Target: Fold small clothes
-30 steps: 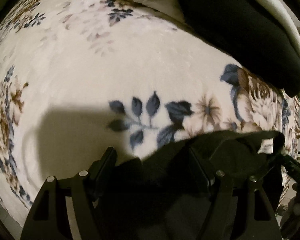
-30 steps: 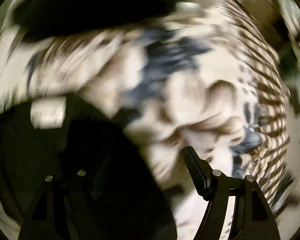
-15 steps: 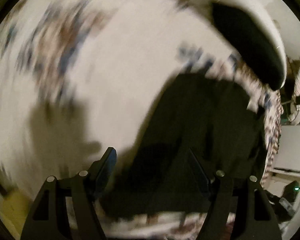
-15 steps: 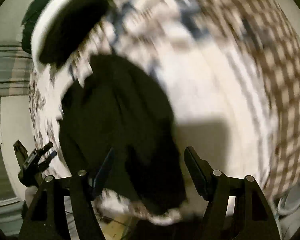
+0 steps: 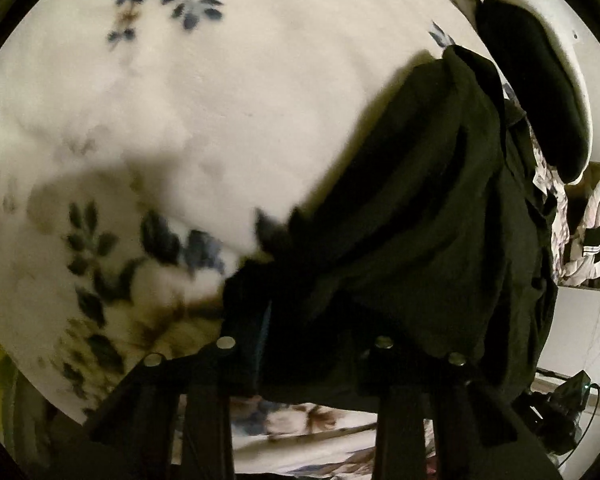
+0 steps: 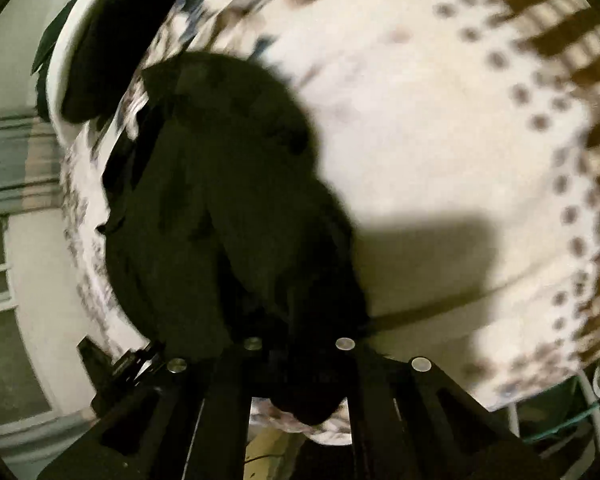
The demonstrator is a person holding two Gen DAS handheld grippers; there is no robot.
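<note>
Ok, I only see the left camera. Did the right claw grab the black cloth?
Observer: Yes. The right gripper is shut on the cloth's near edge.
Operator: What's the blanket like over there?
Observer: The blanket has rows of dots curving down its right side.
Operator: Anything under its edge?
Observer: A green cord, low on the right.
</note>
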